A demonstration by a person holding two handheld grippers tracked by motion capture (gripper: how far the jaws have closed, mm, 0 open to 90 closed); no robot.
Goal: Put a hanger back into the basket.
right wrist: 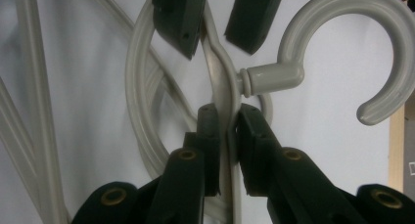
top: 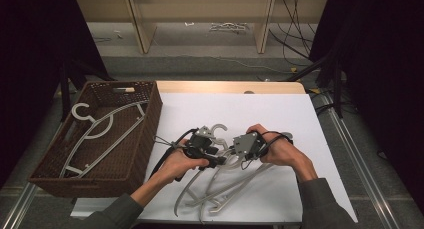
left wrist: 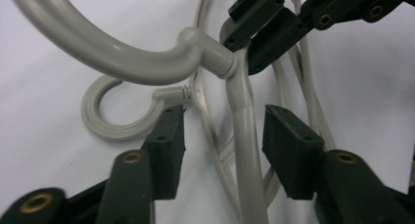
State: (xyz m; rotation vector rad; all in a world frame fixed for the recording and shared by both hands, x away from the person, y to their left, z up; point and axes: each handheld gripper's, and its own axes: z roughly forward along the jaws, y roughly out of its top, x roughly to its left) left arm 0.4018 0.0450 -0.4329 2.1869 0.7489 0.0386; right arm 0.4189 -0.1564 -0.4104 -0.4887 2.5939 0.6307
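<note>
Pile of pale grey plastic coat hangers (top: 220, 181) lies on the white table top (top: 280, 114), toward its near edge, roughly mid-width, arms fanning out to the near side. Both grippers meet over the hook end of the pile. Right gripper (right wrist: 226, 128): jaws together, clamped on the thin grey neck bar of the top hanger (right wrist: 221, 94) just below where its round open hook (right wrist: 352, 38) joins; hook curls off to the right in the right gripper view. Left gripper (left wrist: 222, 133): jaws apart, straddling the same hanger's arm w/ gaps either side, pads not pressing; a 2nd hanger's smaller hook (left wrist: 117, 111) lies on the table just beside its left pad. In the high view the left gripper (top: 202, 146) & right gripper (top: 245, 146) sit close together, a hand on each. Dark brown woven wicker basket (top: 145, 134) stands at the table's left edge, w/ a grey hanger (top: 105, 131) lying inside it.
</note>
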